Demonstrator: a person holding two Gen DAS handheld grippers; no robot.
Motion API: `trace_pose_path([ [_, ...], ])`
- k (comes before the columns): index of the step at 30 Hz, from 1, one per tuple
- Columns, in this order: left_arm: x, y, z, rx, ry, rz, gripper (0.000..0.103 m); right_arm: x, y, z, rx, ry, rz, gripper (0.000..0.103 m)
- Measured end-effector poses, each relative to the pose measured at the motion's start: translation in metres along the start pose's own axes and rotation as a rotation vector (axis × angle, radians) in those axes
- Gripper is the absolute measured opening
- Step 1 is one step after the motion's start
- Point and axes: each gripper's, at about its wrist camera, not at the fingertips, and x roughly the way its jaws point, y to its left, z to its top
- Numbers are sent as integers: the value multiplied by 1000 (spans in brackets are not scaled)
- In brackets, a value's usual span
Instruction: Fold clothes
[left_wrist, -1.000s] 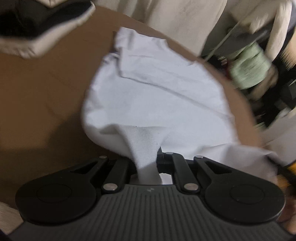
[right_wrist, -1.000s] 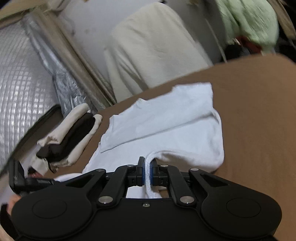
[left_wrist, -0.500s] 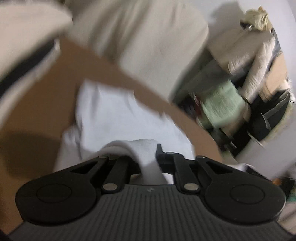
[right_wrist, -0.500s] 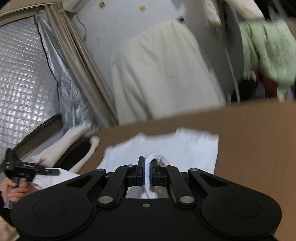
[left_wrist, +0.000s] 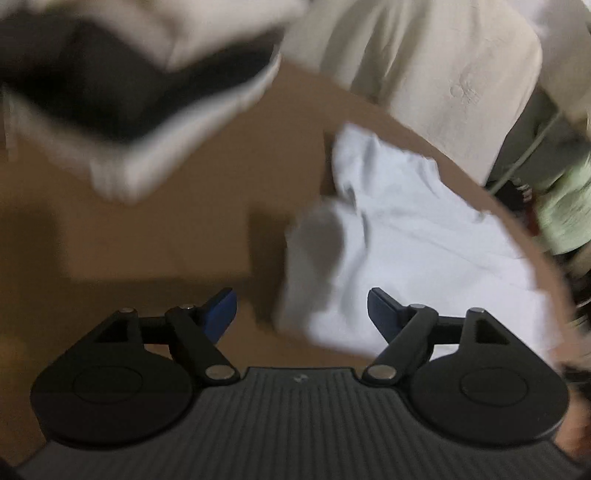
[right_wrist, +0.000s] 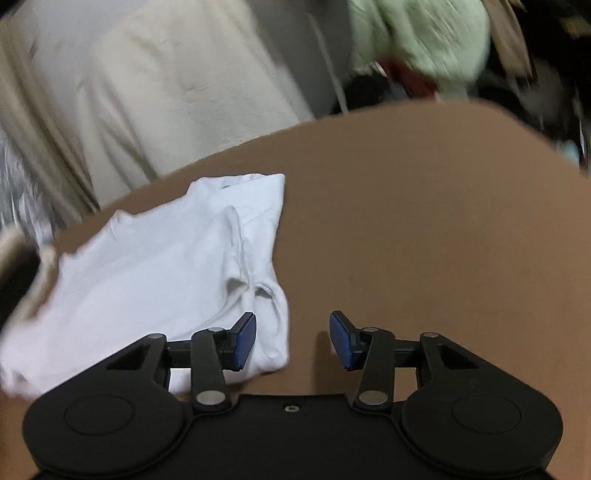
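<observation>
Both tongs opening, nothing gripped: left tongs, right tongs. Risk: white shirt edge bunched on table, fold slumps crooked.

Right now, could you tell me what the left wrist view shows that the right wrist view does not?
Only the left wrist view shows the blurred black and cream folded stack in full, at its upper left, and the left gripper, its jaws opening with the cloth's near edge between them but not pinched.

Only the right wrist view shows the right gripper, its jaws opening over bare board, and the broad bare stretch of brown surface beside the cloth.

Both show the white garment lying folded on that surface, the cream fabric behind it, and the pale green fabric.
</observation>
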Motion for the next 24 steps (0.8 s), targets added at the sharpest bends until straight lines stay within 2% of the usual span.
trace_pose_path([
  [2,4,11,-11,-71,75,-65,78,0,-8,2,128,5,98,54],
  [4,16,22,-24,-150,150,-126,78,7,-10,-7,208,69,146,54],
  [6,36,30,-35,-228,236,-169,78,9,-3,-24,200,118,110,54],
  [9,40,14,-37,-141,184,-156,77,4,9,-50,157,164,46,54],
  [11,44,1,-36,-80,135,-148,78,1,21,-54,89,134,28,54],
  [14,53,-14,-35,-18,82,-59,78,9,28,-50,11,87,-3,54],
  [20,58,-30,-43,11,-25,8,80,28,3,-44,186,30,105,55],
  [21,60,-33,-45,30,-32,21,82,30,3,-43,179,18,129,52],
  [22,60,-39,-48,74,-37,40,84,32,7,-45,137,7,159,39],
  [23,62,-47,-51,128,-42,62,85,35,12,-46,93,-4,186,35],
  [24,64,-55,-53,172,-41,65,86,36,18,-47,40,-2,174,33],
])
